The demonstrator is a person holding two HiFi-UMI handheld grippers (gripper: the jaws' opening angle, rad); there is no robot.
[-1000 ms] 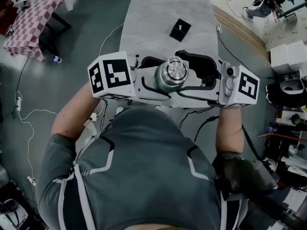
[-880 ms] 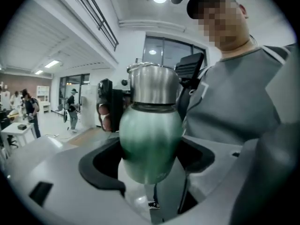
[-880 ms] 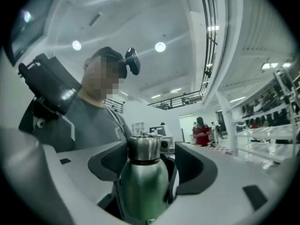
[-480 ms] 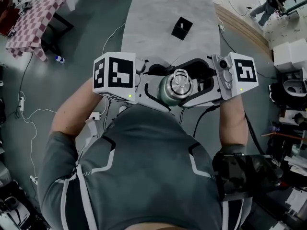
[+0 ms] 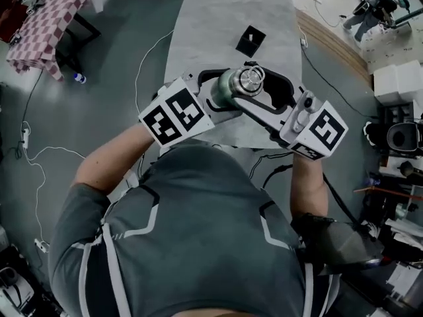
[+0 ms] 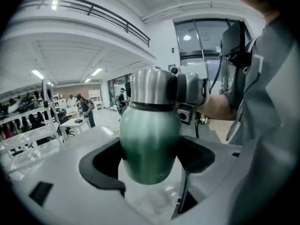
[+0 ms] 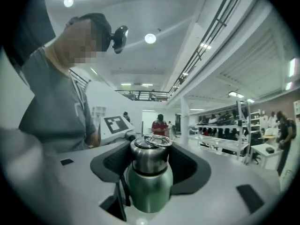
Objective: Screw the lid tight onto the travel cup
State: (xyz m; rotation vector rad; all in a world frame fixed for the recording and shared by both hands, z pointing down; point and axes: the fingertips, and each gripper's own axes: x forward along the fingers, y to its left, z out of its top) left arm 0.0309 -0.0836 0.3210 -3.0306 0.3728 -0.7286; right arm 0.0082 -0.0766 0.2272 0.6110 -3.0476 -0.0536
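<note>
The green travel cup hangs over the grey table's near edge, with the left gripper clamping its body from eight o'clock and the right gripper, jaws just closing, hugging the steel lid from four o'clock.

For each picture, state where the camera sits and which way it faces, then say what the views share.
Head view: on the person's head, facing steeply down at the table; shows torso, forearms, left gripper and right gripper.
Left gripper view: on the left gripper, looking along its jaws, shut on the travel cup, towards the right forearm and torso.
Right gripper view: on the right gripper, looking along its jaws, which have just been closing onto the lid; torso shows at left.
Shared: all show the travel cup.
</note>
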